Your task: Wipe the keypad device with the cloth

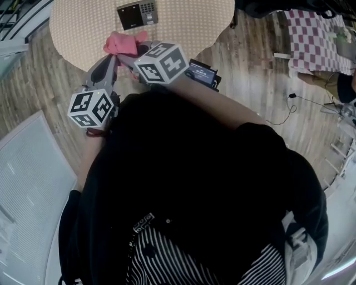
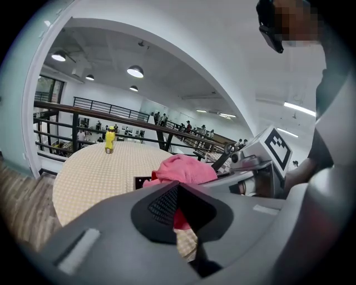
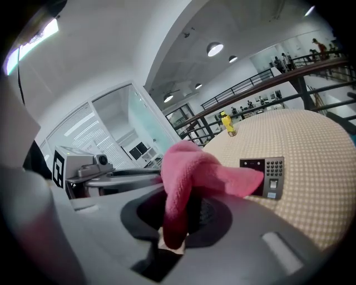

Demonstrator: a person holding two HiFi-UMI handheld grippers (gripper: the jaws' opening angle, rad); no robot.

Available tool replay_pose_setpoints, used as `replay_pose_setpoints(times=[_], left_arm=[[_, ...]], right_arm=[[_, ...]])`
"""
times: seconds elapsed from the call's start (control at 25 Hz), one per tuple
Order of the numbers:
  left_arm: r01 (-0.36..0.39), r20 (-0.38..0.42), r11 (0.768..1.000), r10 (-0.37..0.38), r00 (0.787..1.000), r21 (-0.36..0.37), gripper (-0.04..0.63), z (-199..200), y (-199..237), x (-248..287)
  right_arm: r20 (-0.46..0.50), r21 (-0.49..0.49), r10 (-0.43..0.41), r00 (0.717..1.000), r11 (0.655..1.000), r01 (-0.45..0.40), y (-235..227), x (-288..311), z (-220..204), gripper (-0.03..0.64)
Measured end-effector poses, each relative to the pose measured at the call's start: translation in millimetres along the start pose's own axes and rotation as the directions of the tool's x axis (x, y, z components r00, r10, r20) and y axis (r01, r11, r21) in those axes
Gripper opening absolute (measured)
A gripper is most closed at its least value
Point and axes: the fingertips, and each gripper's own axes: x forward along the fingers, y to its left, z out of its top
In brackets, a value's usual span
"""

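The dark keypad device (image 1: 136,15) lies flat on the round checked table (image 1: 183,25), far of both grippers; it also shows in the right gripper view (image 3: 266,175). A pink cloth (image 1: 123,43) is bunched above the table's near edge. My right gripper (image 3: 178,222) is shut on the cloth (image 3: 194,172), which droops over its jaws toward the keypad. My left gripper (image 2: 179,209) meets the same cloth (image 2: 183,170) from the left, with a pink strip pinched between its jaws. In the head view the left gripper (image 1: 113,54) and right gripper (image 1: 129,55) have their tips close together.
A yellow bottle (image 2: 110,139) stands at the table's far side. A dark flat box (image 1: 203,72) sits right of the table's near edge. A white mesh seat (image 1: 28,183) is at the left, and a red-checked cloth (image 1: 317,39) at the far right. A cable (image 1: 283,111) lies on the wooden floor.
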Motion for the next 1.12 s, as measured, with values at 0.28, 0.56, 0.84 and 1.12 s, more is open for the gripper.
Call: replay_pose_setpoints(times=[0.28,0.56,0.84,1.12], left_arm=[[0.008,-0.015,1.000,-0.008,1.000,-0.003,0.005,6,5,17],[0.027,-0.015,1.000,-0.027,1.000,-0.011,0.005,6,16,21],[0.106,-0.010,0.994,-0.106,0.994,0.040,0.005,37,18,49],[0.165,-0.052,0.984,-0.162,0.985,0.062,0.005,50,32,73]], right_arm=[[0.003,0.018,0.012,1.000,1.000,-0.012,-15,4,9,0.061],[0.003,0.019,0.007,1.000,1.000,-0.007,-19,13,12,0.061],[0.054,0.039,-0.055,0.997,0.998,0.053,-43,8,45,0.061],[0.079,0.082,-0.105,0.991,0.992,0.099,-64,16,63,0.061]])
